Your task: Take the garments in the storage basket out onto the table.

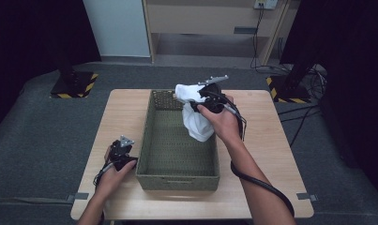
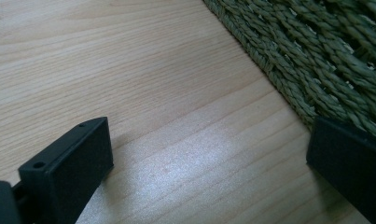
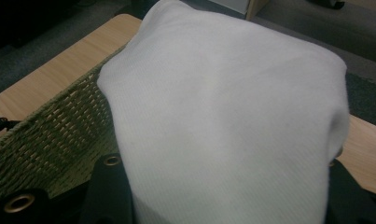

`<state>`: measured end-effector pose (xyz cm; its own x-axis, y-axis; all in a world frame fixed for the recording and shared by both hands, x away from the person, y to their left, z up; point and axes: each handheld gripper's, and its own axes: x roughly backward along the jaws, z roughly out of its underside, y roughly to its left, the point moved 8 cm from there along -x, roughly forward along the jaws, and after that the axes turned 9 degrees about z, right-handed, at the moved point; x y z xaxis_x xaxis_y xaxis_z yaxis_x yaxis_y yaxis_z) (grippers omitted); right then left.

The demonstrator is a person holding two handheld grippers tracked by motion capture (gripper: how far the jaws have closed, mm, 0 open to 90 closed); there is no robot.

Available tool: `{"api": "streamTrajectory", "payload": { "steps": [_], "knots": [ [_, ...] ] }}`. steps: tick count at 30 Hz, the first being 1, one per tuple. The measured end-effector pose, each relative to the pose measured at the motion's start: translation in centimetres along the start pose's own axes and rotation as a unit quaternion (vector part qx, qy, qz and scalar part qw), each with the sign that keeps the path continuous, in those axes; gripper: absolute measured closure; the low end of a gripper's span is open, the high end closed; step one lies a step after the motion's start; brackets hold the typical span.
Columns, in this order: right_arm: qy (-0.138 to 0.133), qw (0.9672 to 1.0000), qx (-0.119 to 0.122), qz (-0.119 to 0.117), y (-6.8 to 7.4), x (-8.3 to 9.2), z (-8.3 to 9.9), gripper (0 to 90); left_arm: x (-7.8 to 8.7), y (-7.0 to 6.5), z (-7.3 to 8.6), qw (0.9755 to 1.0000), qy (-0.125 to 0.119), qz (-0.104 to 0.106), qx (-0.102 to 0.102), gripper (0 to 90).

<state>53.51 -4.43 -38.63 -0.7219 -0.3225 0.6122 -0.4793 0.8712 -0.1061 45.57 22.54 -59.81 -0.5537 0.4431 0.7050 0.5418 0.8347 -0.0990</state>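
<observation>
The white cloth (image 1: 196, 117) hangs bunched above the far right part of the woven basket (image 1: 151, 140), its lower end dangling inside the basket's walls without reaching the floor of it that I can see. The right gripper (image 1: 201, 96) is clamped on the cloth's upper part, over the basket's far right corner; in the right gripper view the cloth (image 3: 223, 121) bulges out between the two black jaws, with the basket's rim (image 3: 50, 126) just beyond it to the left. The basket sits in the middle of the desk (image 1: 266, 140). The left gripper (image 1: 122, 149) rests low just outside the basket's near left wall; in the left gripper view its jaws stand well apart with nothing between them, bare desk (image 2: 129, 70) beneath, and one jaw lies close against the basket's weave (image 2: 316, 56).
</observation>
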Motion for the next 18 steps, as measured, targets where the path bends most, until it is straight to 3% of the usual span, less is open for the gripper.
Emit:
{"api": "streamTrajectory", "payload": {
  "steps": [18],
  "knots": [
    [-0.014,0.9999,-0.004,-0.007,-1.6,3.3,1.4,49.2,0.0,0.0,0.0,1.0,0.0,-0.001,0.001,0.0]
  ]
}}
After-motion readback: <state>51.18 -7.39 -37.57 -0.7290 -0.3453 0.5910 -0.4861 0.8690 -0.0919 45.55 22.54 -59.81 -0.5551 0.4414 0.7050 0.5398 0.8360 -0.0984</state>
